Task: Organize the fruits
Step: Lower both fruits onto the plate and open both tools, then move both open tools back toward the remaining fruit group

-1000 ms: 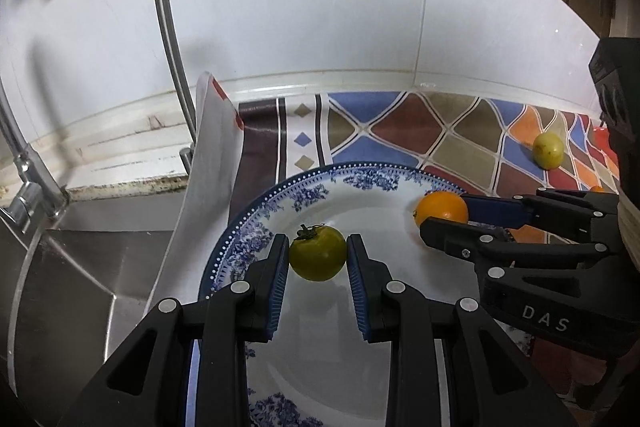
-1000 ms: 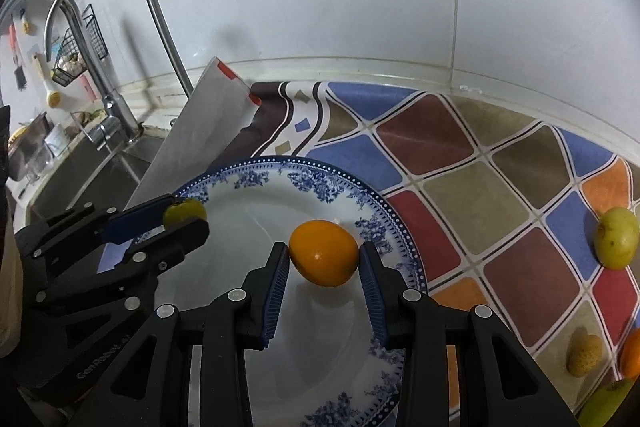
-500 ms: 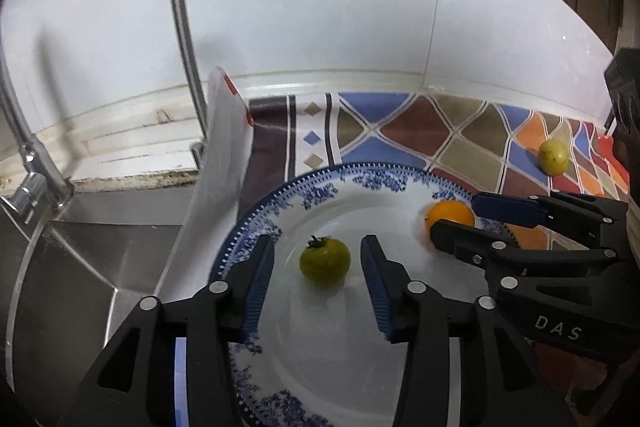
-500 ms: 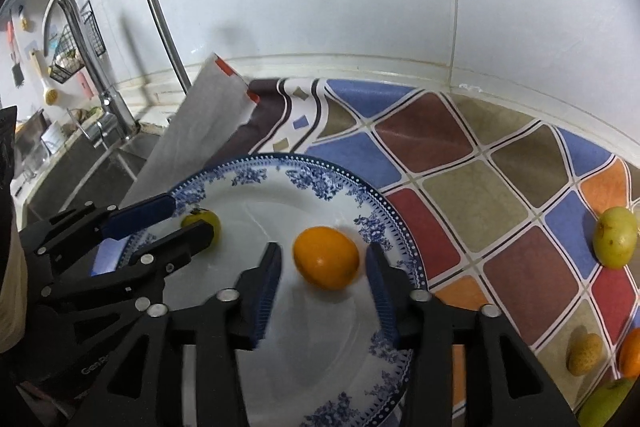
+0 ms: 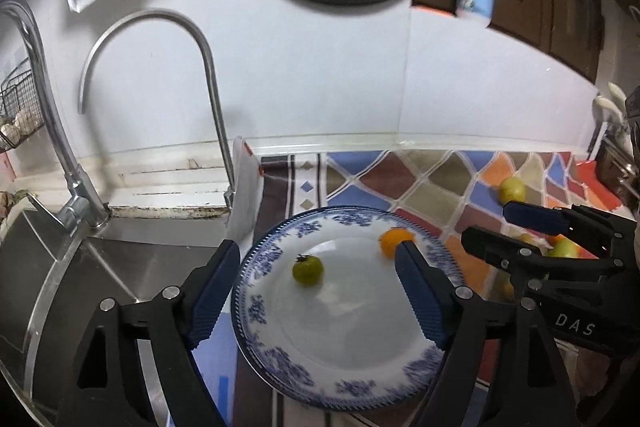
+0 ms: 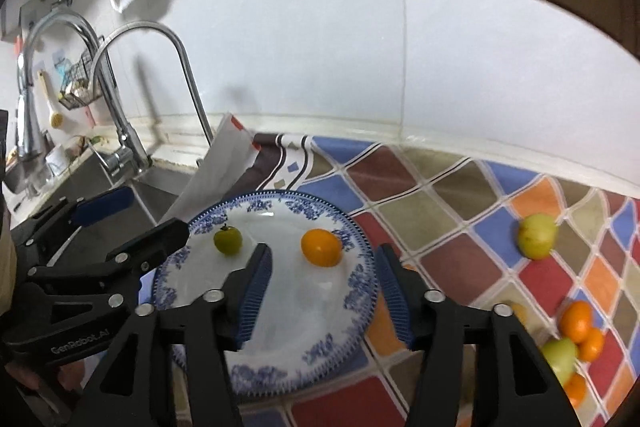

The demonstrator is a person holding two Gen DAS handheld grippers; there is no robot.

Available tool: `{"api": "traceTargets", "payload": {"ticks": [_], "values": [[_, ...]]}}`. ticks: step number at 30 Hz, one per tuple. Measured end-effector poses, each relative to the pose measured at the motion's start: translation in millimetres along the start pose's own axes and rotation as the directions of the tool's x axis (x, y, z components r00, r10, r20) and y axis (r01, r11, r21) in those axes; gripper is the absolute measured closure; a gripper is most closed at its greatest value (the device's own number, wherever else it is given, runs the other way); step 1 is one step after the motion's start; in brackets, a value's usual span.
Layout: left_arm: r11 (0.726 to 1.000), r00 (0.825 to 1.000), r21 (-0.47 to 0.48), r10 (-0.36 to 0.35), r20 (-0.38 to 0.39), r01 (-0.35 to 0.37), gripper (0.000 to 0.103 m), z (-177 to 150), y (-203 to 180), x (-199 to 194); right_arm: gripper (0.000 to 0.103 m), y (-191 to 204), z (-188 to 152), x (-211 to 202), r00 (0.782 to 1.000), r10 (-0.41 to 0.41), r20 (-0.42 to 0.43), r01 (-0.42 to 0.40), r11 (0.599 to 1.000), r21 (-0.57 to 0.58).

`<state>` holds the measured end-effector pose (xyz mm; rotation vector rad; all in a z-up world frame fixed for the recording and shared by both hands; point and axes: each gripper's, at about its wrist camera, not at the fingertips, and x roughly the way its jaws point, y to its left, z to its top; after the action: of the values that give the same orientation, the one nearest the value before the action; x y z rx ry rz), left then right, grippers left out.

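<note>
A blue-and-white plate (image 5: 360, 379) (image 6: 352, 291) lies on the patterned counter mat. On it rest a small green tomato (image 5: 307, 269) (image 6: 228, 241) and an orange fruit (image 5: 390, 241) (image 6: 321, 247), a little apart. My left gripper (image 5: 316, 259) hangs above and behind the tomato, its jaws opening wide, nothing between the pads. My right gripper (image 6: 322, 259) is raised behind the orange fruit, jaws opening, pads clear of it. Each gripper shows in the other's view: the right gripper (image 5: 508, 227) at the right, the left gripper (image 6: 156, 215) at the left.
Loose fruits lie on the mat to the right: a yellow-green one (image 6: 537, 235) (image 5: 512, 188) and a cluster of orange and green ones (image 6: 576, 339). A sink (image 5: 80, 267) with a curved tap (image 5: 208, 67) is on the left. A white sheet (image 6: 218, 171) leans by the plate.
Both grippers let go of their fruits, spread their jaws and pulled up and back. The tomato and the orange fruit stay on the plate.
</note>
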<state>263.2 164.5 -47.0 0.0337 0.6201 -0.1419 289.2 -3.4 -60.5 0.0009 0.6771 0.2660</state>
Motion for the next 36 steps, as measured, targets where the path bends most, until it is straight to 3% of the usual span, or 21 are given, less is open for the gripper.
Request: {"api": "traceTargets", "payload": {"ticks": [12,15,21,36], "values": [[1.000,0.997,0.031,-0.008,0.076,0.006,0.014,-9,-48,-66,0.035,-20,-20,-83,0.994,-0.047,0.095,0.046,0.999,0.019],[0.999,0.996,0.036,-0.013,0.089,0.009,0.013,-13,-61,-79,0.029,-29,-28,-103,0.991,-0.068,0.113,0.064,0.997,0.037],[0.998,0.993,0.055,-0.013,0.119,0.007,0.010,-19,-84,-101,0.028,-42,-44,-134,0.981,-0.114,0.157,0.108,0.993,0.050],[0.998,0.990,0.057,-0.029,0.136,0.022,0.008,-27,-138,-112,0.025,-93,-75,-173,0.971,-0.175,0.163,0.157,0.981,0.113]]}}
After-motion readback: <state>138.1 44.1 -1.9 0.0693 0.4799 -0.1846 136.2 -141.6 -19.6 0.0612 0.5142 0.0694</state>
